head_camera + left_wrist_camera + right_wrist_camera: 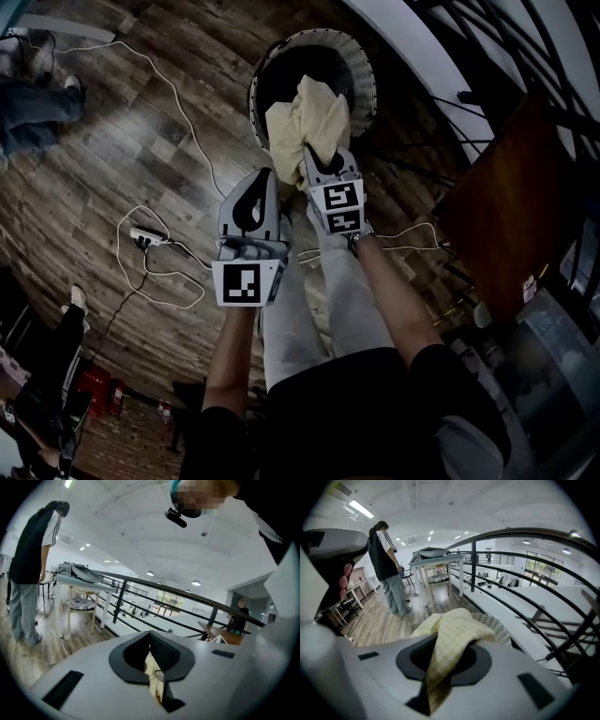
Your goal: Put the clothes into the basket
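A round wicker basket [361, 70] stands on the wooden floor, and its rim [497, 625] also shows in the right gripper view. A pale yellow checked cloth [305, 122] hangs bunched over the basket's near edge. My right gripper [317, 157] is shut on this cloth [454, 630], which spills out over its jaws [445, 656]. My left gripper [265, 180] sits just left of it and slightly nearer to me. Its jaws [152, 660] are closed, with a thin cream strip of the cloth [151, 669] pinched between them.
A power strip [145, 236] and white cables lie on the floor to the left. A dark railing [441, 122] and a brown table [506, 202] stand right of the basket. A person [28, 573] stands by a white table [77, 581], and other people's legs [37, 98] are at the far left.
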Demonstrator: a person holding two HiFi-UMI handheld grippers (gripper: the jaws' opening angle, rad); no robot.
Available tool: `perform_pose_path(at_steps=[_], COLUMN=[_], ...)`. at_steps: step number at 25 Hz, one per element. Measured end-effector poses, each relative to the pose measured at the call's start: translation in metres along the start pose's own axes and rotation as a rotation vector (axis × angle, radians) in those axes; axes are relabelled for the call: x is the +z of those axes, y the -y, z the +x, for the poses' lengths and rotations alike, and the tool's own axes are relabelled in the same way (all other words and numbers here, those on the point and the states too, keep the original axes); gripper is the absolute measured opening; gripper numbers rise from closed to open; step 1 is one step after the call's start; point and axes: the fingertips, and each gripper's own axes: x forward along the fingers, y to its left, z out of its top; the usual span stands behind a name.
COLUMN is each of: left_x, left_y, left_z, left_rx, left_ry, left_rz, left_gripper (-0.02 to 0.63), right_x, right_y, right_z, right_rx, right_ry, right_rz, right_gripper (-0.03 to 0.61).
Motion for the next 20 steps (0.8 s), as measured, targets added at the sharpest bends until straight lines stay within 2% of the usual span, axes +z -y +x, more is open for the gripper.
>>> perform_pose_path(at_steps=[6, 10, 13, 14, 17, 20], left_x=[-0.016, -0.032, -0.024, -0.027, -0.049, -0.053], left_y=[-0.009, -0.01, -0.01, -0.011, -0.015, -0.016], left_z=[0.001, -0.001, 0.003, 0.003, 0.0, -0.001], left_rx=[0.018, 0.032, 0.016, 0.018, 0.042, 0.049], left_ry=[0.022, -0.025, 0.054, 0.051, -0.045, -0.05], left_rz=[-0.035, -0.053, -0.045, -0.044, -0.054, -0.059], left_gripper=[0.012, 0.012, 0.012, 0.012, 0.012, 0.012], right_x=[-0.04, -0.072, -0.089, -0.093, -0.105, -0.116], right_y=[-0.008, -0.011, -0.014, -0.015, -0.02, -0.024], right_z=[0.026, 0.04, 0.047, 0.05, 0.057, 0.066], right_rx=[0.018, 0.027, 0.039, 0.046, 0.069, 0.087], right_ry=[-0.073, -0.138, -0.171, -0.183, -0.228, -0.273], right_rz=[0.012, -0.01, -0.018, -0.023, -0.07, -0.108], right_gripper=[0.078, 0.08, 0.08, 0.081, 0.083, 0.084])
